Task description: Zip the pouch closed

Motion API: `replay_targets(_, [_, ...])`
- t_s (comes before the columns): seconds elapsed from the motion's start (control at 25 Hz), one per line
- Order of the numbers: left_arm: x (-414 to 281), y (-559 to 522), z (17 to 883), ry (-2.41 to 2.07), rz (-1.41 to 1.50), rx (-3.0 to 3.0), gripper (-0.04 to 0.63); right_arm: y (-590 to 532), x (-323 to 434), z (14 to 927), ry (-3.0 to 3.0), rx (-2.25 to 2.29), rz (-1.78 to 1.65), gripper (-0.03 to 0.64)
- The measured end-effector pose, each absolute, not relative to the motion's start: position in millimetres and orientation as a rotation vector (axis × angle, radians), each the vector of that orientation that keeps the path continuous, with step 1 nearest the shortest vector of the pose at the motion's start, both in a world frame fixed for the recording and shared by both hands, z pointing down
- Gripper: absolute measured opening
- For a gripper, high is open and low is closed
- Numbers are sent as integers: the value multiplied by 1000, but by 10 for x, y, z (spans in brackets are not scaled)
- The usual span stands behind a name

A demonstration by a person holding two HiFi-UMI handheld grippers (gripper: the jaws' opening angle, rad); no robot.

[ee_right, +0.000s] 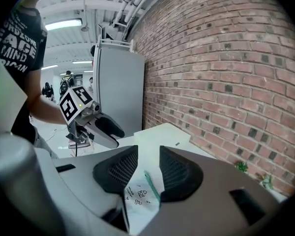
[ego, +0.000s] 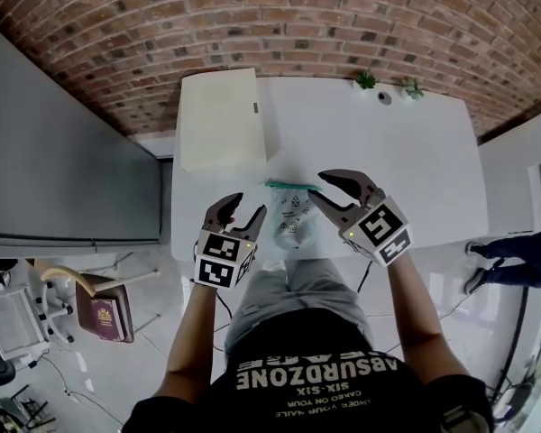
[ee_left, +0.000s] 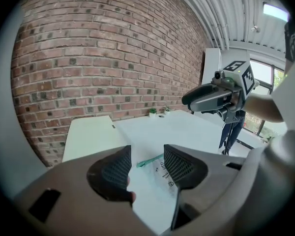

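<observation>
- While both hover over the white table [ego: 415, 152], neither holds anything: the left claw [ego: 245, 206] gapes wide, and the right claw [ego: 318, 188] has its jaws apart.
- The clear pouch [ego: 296, 219] lies flat just ahead of and below both claws, with its teal zip strip [ego: 291, 186] at the far edge, near the right claw's tips.
- Judgement: pin one zip end, pinch the strip squarely, and run along it. The thin film may slide.

Only legible text: T-shirt [ego: 320, 368] reads "ABSURDZONE" with "SIX-SIX" beneath, upside down in the head view; its smaller lines and the pouch [ego: 295, 224] print are too small to read.
</observation>
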State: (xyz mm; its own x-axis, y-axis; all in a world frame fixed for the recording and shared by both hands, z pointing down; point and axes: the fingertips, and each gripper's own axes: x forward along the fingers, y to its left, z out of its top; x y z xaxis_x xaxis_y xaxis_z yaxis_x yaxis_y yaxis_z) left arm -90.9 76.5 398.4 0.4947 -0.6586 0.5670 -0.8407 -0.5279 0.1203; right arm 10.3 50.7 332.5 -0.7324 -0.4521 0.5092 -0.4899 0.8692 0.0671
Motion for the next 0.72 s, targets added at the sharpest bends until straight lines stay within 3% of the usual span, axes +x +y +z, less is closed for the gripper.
replay_targets(0.72, [-826, 255, 4677, -1159, 772, 2223, 189, -125, -145, 4196, -2401, 279, 22, 129])
